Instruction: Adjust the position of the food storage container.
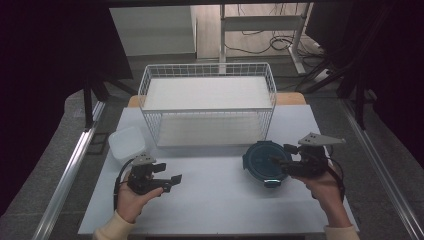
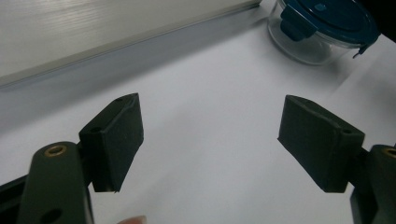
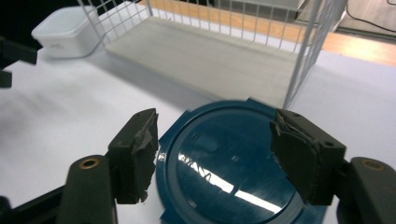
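Observation:
A round glass container with a dark blue clip lid [image 1: 261,161] stands on the white table, front right of the wire rack. My right gripper [image 1: 282,160] hovers over its right side, pointing left. In the right gripper view the lid [image 3: 224,182] lies below and between the pads [image 3: 140,149], which stand apart and do not press on it. My left gripper [image 1: 170,174] rests low at the front left, open, with nothing between its jaws. In the left gripper view, the open left gripper [image 2: 210,135] frames bare table, and the container [image 2: 322,28] is far off at the upper right.
A white wire rack [image 1: 207,70] with two pale shelves stands at the back middle of the table [image 1: 215,200]. A white square lidded tub [image 1: 126,141] sits left of it. The rack's wire corner [image 3: 308,51] rises just behind the blue lid.

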`<state>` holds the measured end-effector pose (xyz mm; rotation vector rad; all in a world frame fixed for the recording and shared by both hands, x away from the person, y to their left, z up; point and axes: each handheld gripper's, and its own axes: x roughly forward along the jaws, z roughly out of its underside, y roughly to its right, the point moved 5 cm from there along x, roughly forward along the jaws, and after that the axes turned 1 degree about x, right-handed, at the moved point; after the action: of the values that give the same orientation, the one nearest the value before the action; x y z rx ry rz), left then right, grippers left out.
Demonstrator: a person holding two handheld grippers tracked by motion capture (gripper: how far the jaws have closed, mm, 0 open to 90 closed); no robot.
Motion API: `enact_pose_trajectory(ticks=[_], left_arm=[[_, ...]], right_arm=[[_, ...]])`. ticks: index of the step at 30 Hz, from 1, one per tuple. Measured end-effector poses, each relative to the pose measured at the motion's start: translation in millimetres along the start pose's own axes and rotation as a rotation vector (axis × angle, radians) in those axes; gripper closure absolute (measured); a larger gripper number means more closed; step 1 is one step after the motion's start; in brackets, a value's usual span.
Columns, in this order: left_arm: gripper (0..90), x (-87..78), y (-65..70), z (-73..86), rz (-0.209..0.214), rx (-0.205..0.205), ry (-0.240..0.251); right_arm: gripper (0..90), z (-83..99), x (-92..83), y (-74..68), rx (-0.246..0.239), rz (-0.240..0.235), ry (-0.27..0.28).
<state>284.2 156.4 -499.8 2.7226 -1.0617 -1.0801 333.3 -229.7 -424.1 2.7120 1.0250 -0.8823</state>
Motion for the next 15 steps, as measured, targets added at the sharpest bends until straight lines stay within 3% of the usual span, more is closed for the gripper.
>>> enact_pose_trajectory(ticks=[9, 12, 15], left_arm=[[21.7, 2.3, 2.3, -5.2, -0.010, -0.014, 0.002], [21.7, 3.3, 5.1, -7.8, -0.015, -0.014, 0.006], [21.8, 5.1, 6.5, -7.6, -0.018, -0.017, 0.002]], right_arm=[[42.6, -17.0, 2.1, 29.0, 0.031, 0.020, -0.010], [51.8, -17.9, 0.4, 46.4, 0.033, 0.076, -0.024], [58.0, -17.8, -0.4, 55.0, 0.052, 0.087, -0.039]])
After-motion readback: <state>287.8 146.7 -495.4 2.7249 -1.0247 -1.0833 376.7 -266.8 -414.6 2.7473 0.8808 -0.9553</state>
